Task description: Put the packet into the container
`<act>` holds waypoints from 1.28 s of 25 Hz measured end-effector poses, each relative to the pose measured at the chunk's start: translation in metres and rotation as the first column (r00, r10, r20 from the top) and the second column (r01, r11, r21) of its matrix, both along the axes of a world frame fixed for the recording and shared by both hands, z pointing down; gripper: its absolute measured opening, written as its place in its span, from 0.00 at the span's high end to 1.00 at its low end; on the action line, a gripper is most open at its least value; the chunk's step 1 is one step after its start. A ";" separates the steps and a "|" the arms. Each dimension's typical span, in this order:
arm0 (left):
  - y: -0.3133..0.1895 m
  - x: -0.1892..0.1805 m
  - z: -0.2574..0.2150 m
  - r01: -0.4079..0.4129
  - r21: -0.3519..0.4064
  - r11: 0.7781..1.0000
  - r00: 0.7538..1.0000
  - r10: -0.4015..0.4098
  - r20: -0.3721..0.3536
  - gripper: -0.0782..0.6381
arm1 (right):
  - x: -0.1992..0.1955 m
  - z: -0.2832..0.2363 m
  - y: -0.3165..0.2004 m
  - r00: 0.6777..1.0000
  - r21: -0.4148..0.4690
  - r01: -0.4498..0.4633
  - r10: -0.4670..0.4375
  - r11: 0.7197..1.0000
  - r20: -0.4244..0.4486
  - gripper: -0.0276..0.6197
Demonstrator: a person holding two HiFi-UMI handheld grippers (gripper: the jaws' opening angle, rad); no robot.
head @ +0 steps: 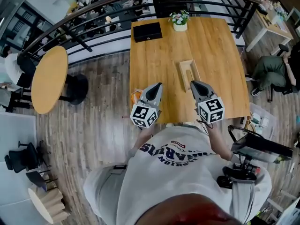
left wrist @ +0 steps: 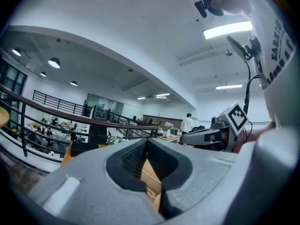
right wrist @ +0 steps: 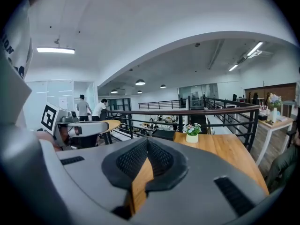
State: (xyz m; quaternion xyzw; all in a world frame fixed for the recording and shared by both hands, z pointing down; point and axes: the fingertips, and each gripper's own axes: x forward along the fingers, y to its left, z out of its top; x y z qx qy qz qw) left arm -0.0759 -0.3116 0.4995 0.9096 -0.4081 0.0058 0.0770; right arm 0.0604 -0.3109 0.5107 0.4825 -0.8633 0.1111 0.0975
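A small open wooden container (head: 188, 72) stands mid-table on the light wooden table (head: 215, 55). An orange and white packet (head: 136, 95) lies at the table's left edge, partly hidden behind my left gripper (head: 159, 85). That gripper hovers over the table's near left part, shut and empty. My right gripper (head: 192, 83) hangs just right of the container's near end, its jaws meeting with nothing between them. In the left gripper view the shut jaws (left wrist: 146, 142) frame a piece of the container (left wrist: 151, 178). The right gripper view shows its closed tips (right wrist: 147, 142) over bare wood.
A black box (head: 147, 32) and a potted flower (head: 179, 20) stand at the table's far edge, by a black railing (head: 93, 8). A round side table (head: 49, 78) is at the left. A seated person (head: 272, 71) is at the right, with equipment (head: 253, 146) near me.
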 end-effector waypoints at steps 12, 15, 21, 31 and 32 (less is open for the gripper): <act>-0.035 0.000 0.002 0.123 0.015 0.992 0.990 -0.124 0.061 0.81 | 0.026 0.015 -0.039 0.998 -0.024 0.023 -0.022 0.999 0.051 0.94; -0.047 -0.011 0.002 0.233 0.040 0.972 0.965 -0.236 0.116 0.21 | 0.028 0.014 -0.040 0.999 -0.024 0.025 -0.024 0.999 0.048 0.94; -0.057 -0.027 0.022 0.298 -0.018 0.954 0.930 -0.286 0.232 0.07 | 0.036 0.016 -0.047 0.998 -0.025 0.021 -0.020 0.999 0.052 0.94; -0.036 -0.096 0.118 0.485 -0.394 0.780 0.849 -0.314 0.424 0.07 | 0.030 0.030 -0.036 0.998 -0.069 0.030 -0.027 0.997 0.048 0.94; -0.033 -0.106 0.130 0.498 -0.445 0.745 0.851 -0.322 0.414 0.07 | 0.032 0.031 -0.035 0.999 -0.074 0.026 -0.023 0.997 0.048 0.94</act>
